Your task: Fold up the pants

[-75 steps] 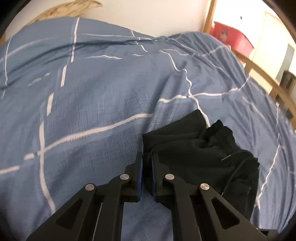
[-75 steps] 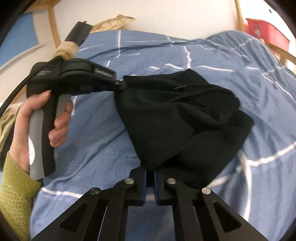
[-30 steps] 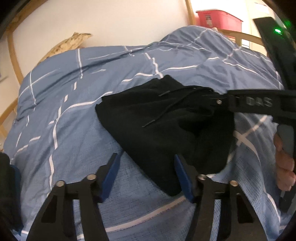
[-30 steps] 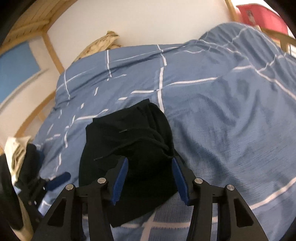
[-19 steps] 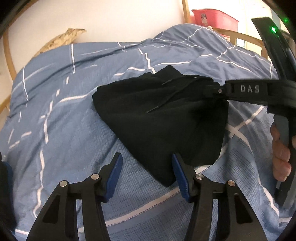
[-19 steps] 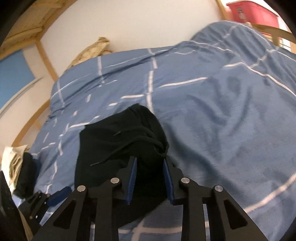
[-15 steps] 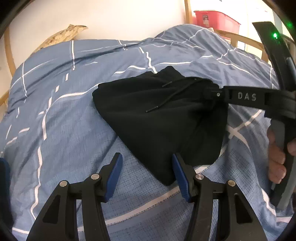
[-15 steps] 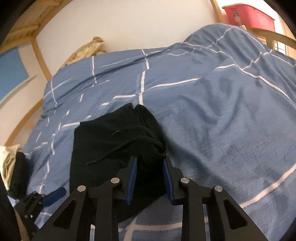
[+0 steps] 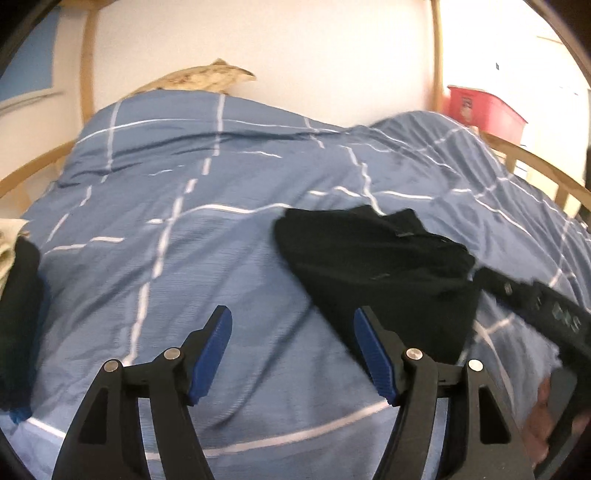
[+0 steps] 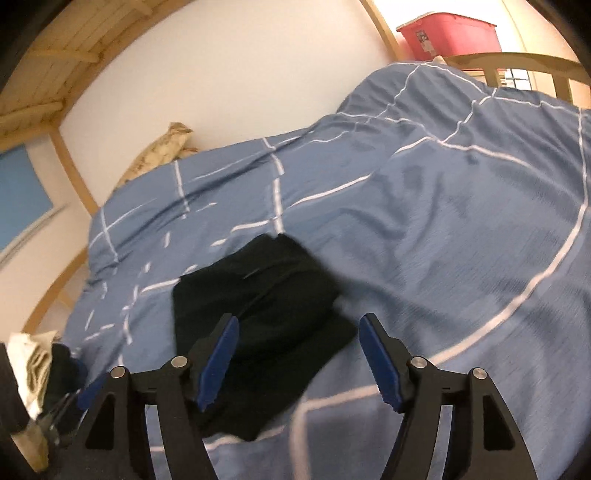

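Observation:
The black pants [image 9: 376,266] lie folded into a small bundle on the blue checked duvet [image 9: 184,258]. In the left wrist view my left gripper [image 9: 291,347] is open and empty, its right finger just short of the bundle's near edge. The right gripper's black body [image 9: 535,306] reaches in from the right beside the bundle. In the right wrist view the pants [image 10: 266,317] lie just beyond my right gripper [image 10: 299,350], which is open and empty, with the bundle showing behind its left finger.
A stack of folded clothes [image 9: 14,295] sits at the bed's left edge and also shows in the right wrist view [image 10: 33,365]. A red bin [image 10: 450,33] stands behind the wooden bed rail [image 9: 535,173]. A beige pillow [image 9: 199,79] leans on the wall.
The right gripper, nearly shut around the pants' edge, has opened wide and drawn back. The left gripper has swung left, away from the bundle. The pants stay on the duvet.

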### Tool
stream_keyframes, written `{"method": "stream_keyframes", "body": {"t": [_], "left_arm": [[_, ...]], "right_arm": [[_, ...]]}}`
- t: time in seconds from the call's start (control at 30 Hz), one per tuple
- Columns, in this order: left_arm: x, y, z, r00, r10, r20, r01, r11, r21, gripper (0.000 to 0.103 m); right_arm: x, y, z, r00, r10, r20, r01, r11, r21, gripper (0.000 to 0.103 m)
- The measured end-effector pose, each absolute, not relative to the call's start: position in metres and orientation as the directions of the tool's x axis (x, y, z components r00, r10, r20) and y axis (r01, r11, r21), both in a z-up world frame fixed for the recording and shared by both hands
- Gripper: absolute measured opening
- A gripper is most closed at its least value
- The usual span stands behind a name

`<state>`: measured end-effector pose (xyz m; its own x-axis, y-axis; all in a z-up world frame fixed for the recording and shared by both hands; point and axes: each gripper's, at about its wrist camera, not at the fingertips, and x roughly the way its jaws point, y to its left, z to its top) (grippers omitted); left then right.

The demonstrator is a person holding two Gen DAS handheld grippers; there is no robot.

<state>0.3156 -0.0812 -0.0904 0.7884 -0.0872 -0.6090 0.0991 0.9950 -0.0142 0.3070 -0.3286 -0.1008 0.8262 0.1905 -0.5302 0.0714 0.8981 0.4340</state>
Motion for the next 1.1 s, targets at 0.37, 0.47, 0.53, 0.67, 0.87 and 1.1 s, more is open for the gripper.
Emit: {"method": "stream_keyframes", "body": {"t": [0.37, 0.47, 0.53, 0.67, 0.87, 1.1], "left_arm": [[0.323, -0.074, -0.099, 0.772, -0.061, -0.632, 0.080, 0.997, 0.003, 0.068], [0.324, -0.074, -0.102, 0.773, -0.052, -0.633, 0.076, 0.997, 0.012, 0.068], [0.326, -0.072, -0.105, 0.769, -0.051, -0.637, 0.075, 0.997, 0.010, 0.068], [0.332, -0.065, -0.107, 0.762, -0.066, -0.644, 0.066, 0.998, -0.025, 0.068], [0.362, -0.055, -0.088, 0.722, -0.173, -0.669, 0.118, 0.985, -0.127, 0.068], [0.430, -0.052, -0.086, 0.637, -0.276, -0.719, 0.202, 0.961, -0.189, 0.066]], "right_arm": [[0.318, -0.320, -0.135, 0.756, 0.317, -0.572, 0.092, 0.814, 0.574, 0.069], [0.324, -0.321, -0.140, 0.750, 0.332, -0.572, 0.084, 0.810, 0.581, 0.069], [0.329, -0.323, -0.141, 0.755, 0.344, -0.559, 0.079, 0.798, 0.597, 0.069], [0.345, -0.328, -0.142, 0.764, 0.358, -0.537, 0.079, 0.773, 0.629, 0.069], [0.359, -0.336, -0.143, 0.790, 0.358, -0.497, 0.073, 0.750, 0.657, 0.068], [0.374, -0.333, -0.141, 0.763, 0.292, -0.577, 0.200, 0.742, 0.640, 0.068]]}}
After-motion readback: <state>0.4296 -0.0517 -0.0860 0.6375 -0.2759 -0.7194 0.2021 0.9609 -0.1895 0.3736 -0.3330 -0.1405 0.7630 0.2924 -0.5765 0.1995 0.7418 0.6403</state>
